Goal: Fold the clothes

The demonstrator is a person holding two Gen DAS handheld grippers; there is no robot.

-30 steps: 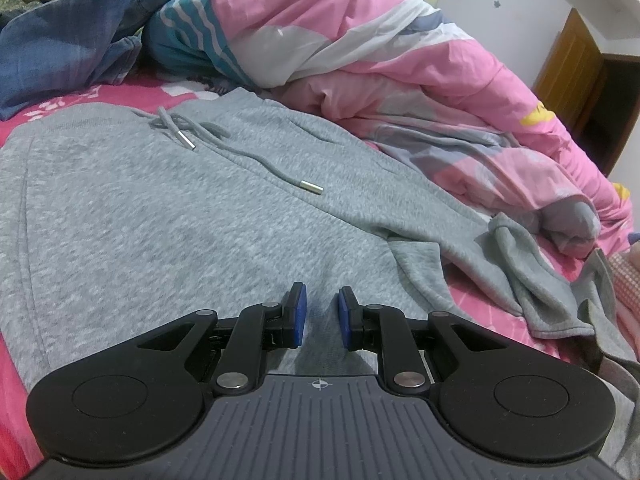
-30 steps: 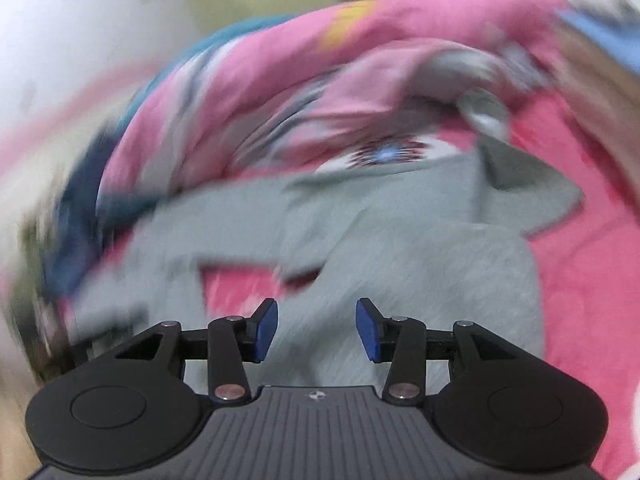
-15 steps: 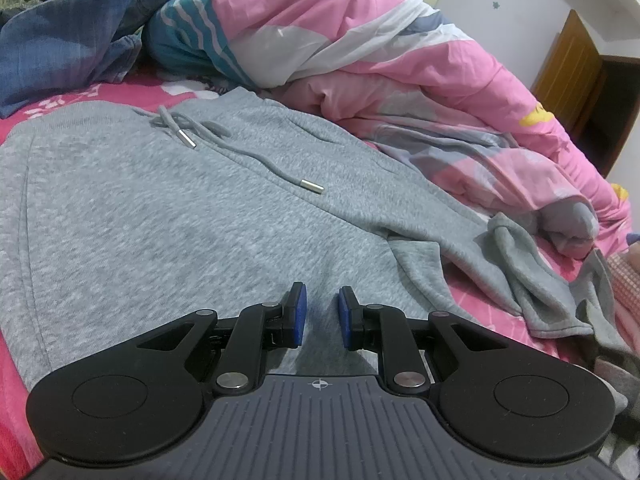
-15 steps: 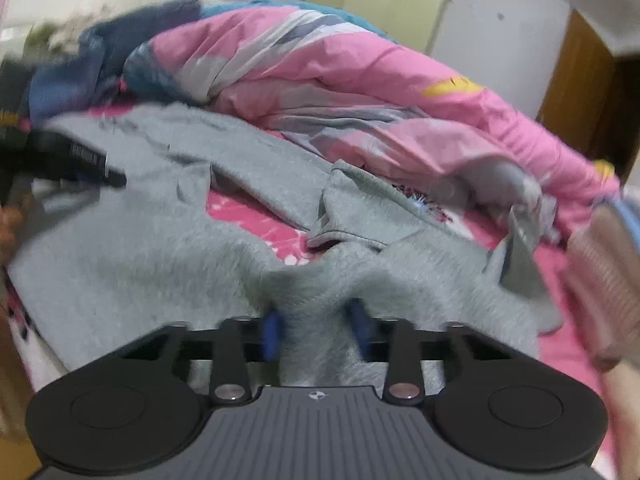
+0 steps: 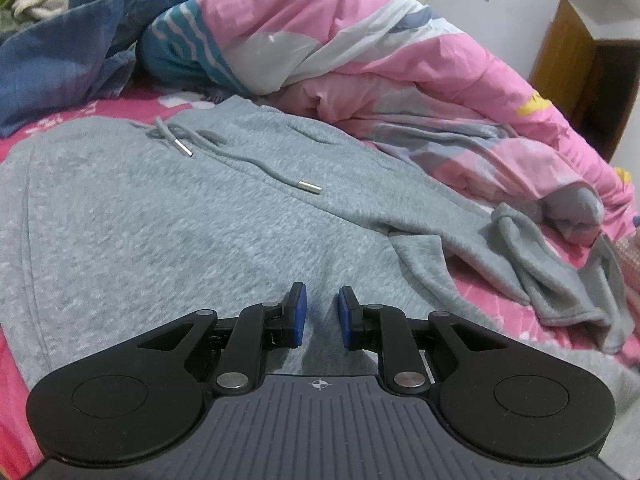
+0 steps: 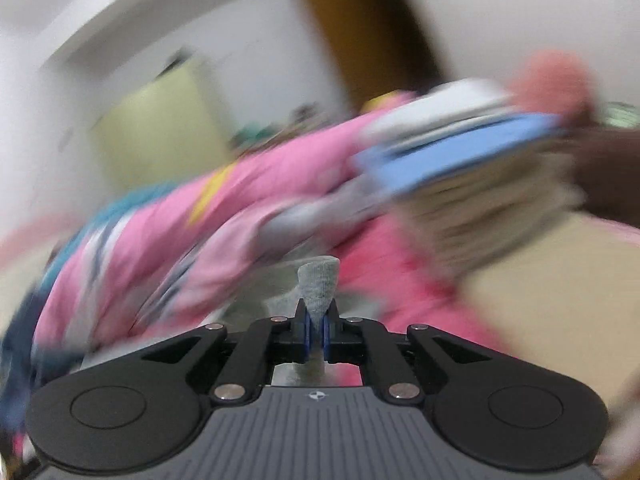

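- Left wrist view: grey sweatpants (image 5: 168, 220) lie spread flat on a bed with a pink sheet (image 5: 496, 284), filling the field from 9 o'clock to the centre.
- Drawcord (image 5: 240, 160), with two metal tips, lies across the waistband toward 11 o'clock.
- One leg of the garment trails to 3 o'clock, crumpled, its cuff end on the sheet.
- Left claw (image 5: 319, 316) sits low over the fabric at 6 o'clock; its blue pads (image 5: 299, 314) stand slightly apart with grey cloth visible in the gap; whether they pinch it cannot be told.
- Pink patterned duvet (image 5: 360, 52) is heaped from 12 to 2 o'clock; denim garments (image 5: 68, 48) lie at 10 o'clock.
- Right wrist view (heavily blurred): right claw (image 6: 316, 330) is closed on a fold of the grey fabric, which stands up between the pads as a narrow tuft.
- Behind it, toward 2 o'clock, a stack of folded clothes (image 6: 472, 152) appears, detail unreadable.
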